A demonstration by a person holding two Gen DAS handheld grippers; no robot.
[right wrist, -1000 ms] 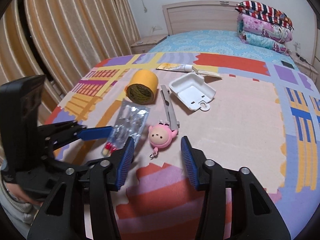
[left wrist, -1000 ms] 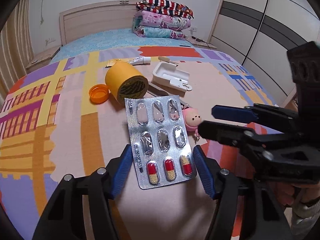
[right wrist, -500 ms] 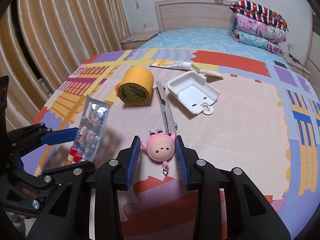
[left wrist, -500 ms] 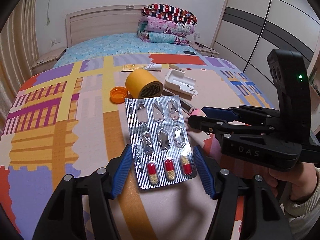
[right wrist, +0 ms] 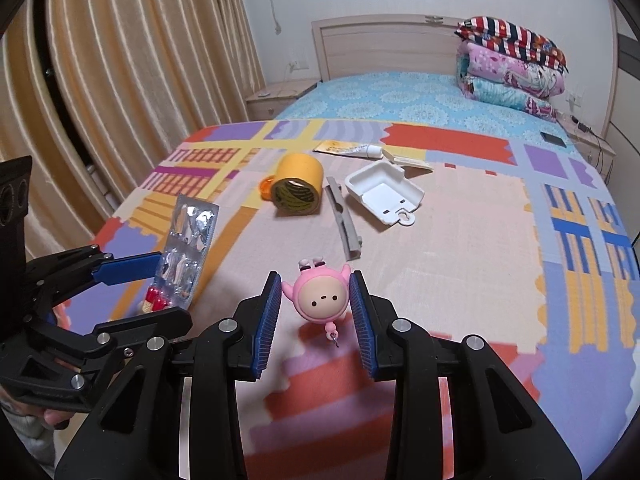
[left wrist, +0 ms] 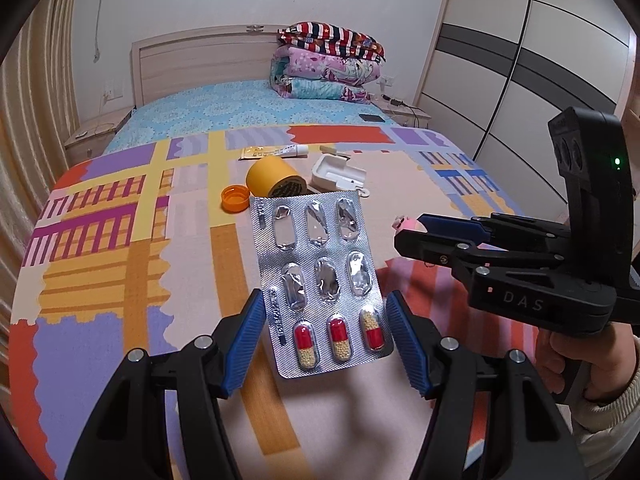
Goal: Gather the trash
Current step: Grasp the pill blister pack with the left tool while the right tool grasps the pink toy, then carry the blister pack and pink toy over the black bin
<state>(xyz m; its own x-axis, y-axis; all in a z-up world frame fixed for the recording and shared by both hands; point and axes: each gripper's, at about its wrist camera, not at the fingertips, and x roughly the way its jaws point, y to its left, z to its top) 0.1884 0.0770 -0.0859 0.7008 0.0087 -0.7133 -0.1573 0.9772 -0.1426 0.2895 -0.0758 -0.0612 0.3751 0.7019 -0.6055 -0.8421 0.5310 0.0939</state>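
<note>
A silver blister pack [left wrist: 320,280], with three red-and-yellow capsules left in its bottom row, hangs above the patterned bed cover. My left gripper [left wrist: 325,308] is shut on its lower edges. From the right wrist view the blister pack [right wrist: 188,248] shows edge-on beside the left gripper's blue finger [right wrist: 128,268]. My right gripper [right wrist: 316,286] is shut on a pink doll keychain [right wrist: 318,298], held clear of the bed. In the left wrist view the right gripper [left wrist: 416,228] reaches in from the right, with a bit of the pink doll [left wrist: 408,223] at its tips.
On the bed cover lie a yellow tape roll [left wrist: 276,178], an orange cap [left wrist: 235,198], a white plastic case [left wrist: 338,172], an ointment tube [left wrist: 276,153] and a grey strip [right wrist: 344,220]. Folded quilts [left wrist: 328,64] are stacked at the headboard. Curtains [right wrist: 140,80] hang on the left.
The right gripper closed on the pink doll and lifted it off the bed. Both grippers drew back and up, so the things on the bed look farther away. The blister pack stayed in the left gripper.
</note>
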